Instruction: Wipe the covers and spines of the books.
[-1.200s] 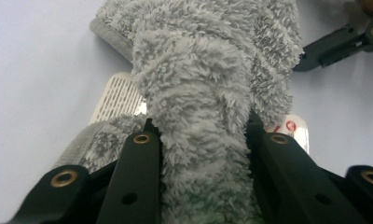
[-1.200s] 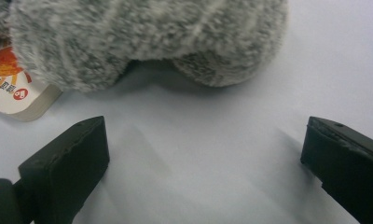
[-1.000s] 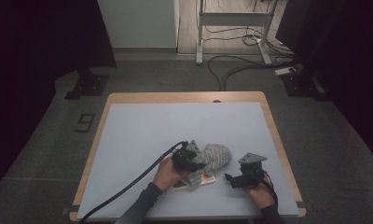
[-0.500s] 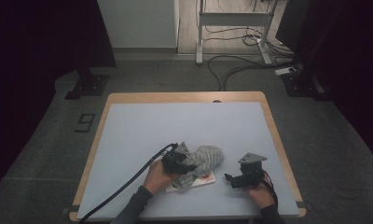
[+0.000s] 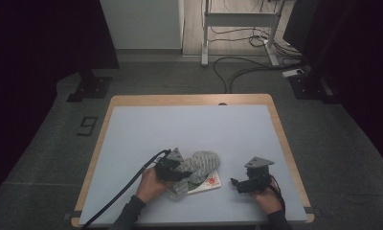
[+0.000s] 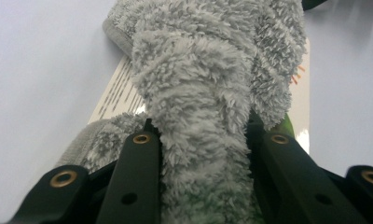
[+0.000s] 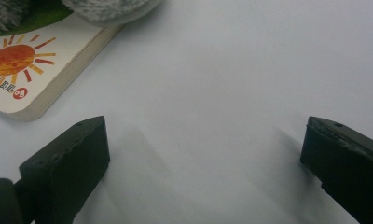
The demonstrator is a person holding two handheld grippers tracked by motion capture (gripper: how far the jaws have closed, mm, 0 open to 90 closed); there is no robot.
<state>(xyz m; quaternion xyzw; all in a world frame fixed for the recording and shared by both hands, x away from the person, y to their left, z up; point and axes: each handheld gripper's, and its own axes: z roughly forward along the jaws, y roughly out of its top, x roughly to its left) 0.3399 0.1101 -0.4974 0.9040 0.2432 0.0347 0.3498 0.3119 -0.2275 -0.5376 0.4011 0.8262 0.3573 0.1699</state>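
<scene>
A fluffy grey cloth (image 5: 197, 166) lies bunched over a white book with a red sun on its cover (image 5: 209, 182), near the table's front edge. My left gripper (image 5: 177, 171) is shut on a thick fold of that cloth (image 6: 201, 140), which bulges up between the two black jaws. The book (image 6: 121, 88) shows beneath the cloth. My right gripper (image 5: 237, 184) rests low on the table to the right of the book, open, with bare table between its fingers (image 7: 68, 163). The book's corner with the sun (image 7: 17, 58) lies to its upper left.
The pale blue table top with a wooden rim (image 5: 189, 99) stretches away behind the cloth. A black cable (image 5: 118, 194) trails from my left gripper to the front left edge. Beyond the table, on the floor, stand a metal frame and loose cables (image 5: 237, 67).
My left gripper has dragged the cloth to the left and toward the front edge, across the book. The right gripper has stayed where it was.
</scene>
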